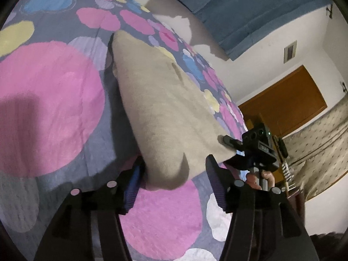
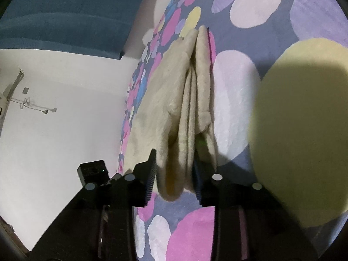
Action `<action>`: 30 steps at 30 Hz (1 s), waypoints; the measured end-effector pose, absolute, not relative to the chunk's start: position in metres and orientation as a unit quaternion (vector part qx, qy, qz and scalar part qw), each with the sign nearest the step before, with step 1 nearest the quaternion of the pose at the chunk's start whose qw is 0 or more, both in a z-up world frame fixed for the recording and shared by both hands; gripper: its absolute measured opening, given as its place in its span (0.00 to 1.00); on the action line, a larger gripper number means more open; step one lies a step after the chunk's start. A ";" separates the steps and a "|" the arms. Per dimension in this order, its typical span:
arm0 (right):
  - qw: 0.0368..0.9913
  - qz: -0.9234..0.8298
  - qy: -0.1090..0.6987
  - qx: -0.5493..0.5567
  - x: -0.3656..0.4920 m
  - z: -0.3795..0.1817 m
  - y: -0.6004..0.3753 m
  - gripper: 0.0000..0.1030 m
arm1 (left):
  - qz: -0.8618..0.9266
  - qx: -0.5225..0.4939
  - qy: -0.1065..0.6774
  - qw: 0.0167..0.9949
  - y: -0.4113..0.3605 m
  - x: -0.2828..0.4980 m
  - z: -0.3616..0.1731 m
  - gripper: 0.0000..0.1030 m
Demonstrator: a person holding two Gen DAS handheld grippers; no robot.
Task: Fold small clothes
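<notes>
Bed (image 1: pixel 54 100) under a spotted quilt, pink, yellow and lilac dots on grey-blue. White wall, brown door and blue curtain behind.

Cloth (image 1: pixel 156 108): small beige garment, soft knit or fleece, lifted off the quilt at the near end, far end trailing down toward the quilt. From the right wrist it hangs in several layers (image 2: pixel 191 100), so at least one fold looks made. Judgement only.

Right gripper (image 2: pixel 174 174): jaws narrowed on the bunched near edge, pinching the cloth through all layers. It shows in the left view too, at the cloth's corner.

Left gripper (image 1: pixel 171 182): jaws spread wide. Left finger (image 1: pixel 132 187) touches the cloth's hanging corner; the right finger stands apart. Not gripping, as far as I can tell.

Step in hand, likely: take the second corner and lay the fold over.

To do it well:
- close the left jaws on the whole corner, every layer
- match heights, edge taut between grippers
- lower far end first so layers stay aligned
- release only once flat

Risk: thick soft layers may slip and skew.
</notes>
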State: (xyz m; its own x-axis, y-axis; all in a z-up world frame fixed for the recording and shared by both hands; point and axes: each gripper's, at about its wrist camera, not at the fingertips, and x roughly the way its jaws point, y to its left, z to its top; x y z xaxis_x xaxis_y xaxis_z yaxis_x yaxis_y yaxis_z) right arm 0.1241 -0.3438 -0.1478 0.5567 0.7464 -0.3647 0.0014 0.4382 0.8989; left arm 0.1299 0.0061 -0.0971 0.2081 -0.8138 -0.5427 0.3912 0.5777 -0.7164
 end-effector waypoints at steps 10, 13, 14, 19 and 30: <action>0.746 0.263 0.402 0.462 0.126 -0.147 -0.336 0.39 | -0.382 -0.225 0.490 0.751 0.006 0.139 -0.107 0.54; 0.752 0.261 0.419 0.437 0.131 -0.149 -0.329 0.18 | -0.382 -0.202 0.502 0.749 -0.006 0.138 -0.111 0.21; 0.751 0.259 0.427 0.432 0.132 -0.152 -0.326 0.11 | -0.381 -0.196 0.498 0.754 -0.006 0.136 -0.109 0.19; 0.758 0.266 0.410 0.432 0.123 -0.141 -0.327 0.09 | -0.383 -0.190 0.487 0.761 -0.001 0.128 -0.098 0.17; 0.744 0.267 0.423 0.442 0.109 -0.153 -0.332 0.08 | -0.385 -0.161 0.492 0.764 -0.003 0.117 -0.104 0.18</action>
